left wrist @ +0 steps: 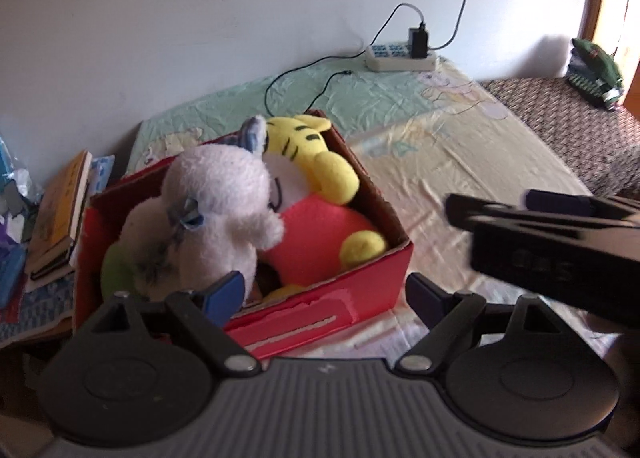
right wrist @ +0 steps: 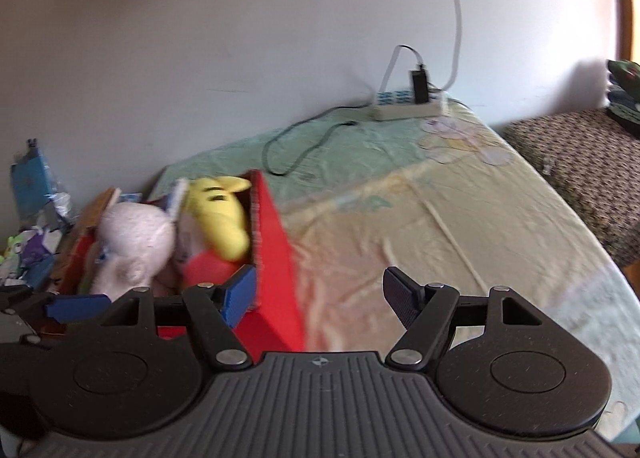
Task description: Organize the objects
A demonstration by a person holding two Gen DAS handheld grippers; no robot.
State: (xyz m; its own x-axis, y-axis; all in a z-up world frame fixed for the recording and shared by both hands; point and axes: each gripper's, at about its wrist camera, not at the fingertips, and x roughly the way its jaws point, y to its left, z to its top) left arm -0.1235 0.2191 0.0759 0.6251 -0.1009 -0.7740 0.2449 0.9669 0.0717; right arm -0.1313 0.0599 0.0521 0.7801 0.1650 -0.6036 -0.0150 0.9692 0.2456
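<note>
Light: we see daylight entering from the upper right, washing out that corner.
Blur: we find the right wrist view smeared, the red box (right wrist: 276, 258) soft.
Edges: we note fisheye bending and dark corners.

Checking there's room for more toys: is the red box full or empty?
Full. The red box is open-topped, and the white plush and yellow-and-red plush crowd it, rising above its rim.

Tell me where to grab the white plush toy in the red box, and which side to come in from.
Grip the white plush toy around its rounded head, which sticks up above the rim of the red box. Come down from above: the box walls block the sides, and the yellow plush lies packed against it on the right. The body lower down sits wedged in the box, so it looks harder to reach.
</note>
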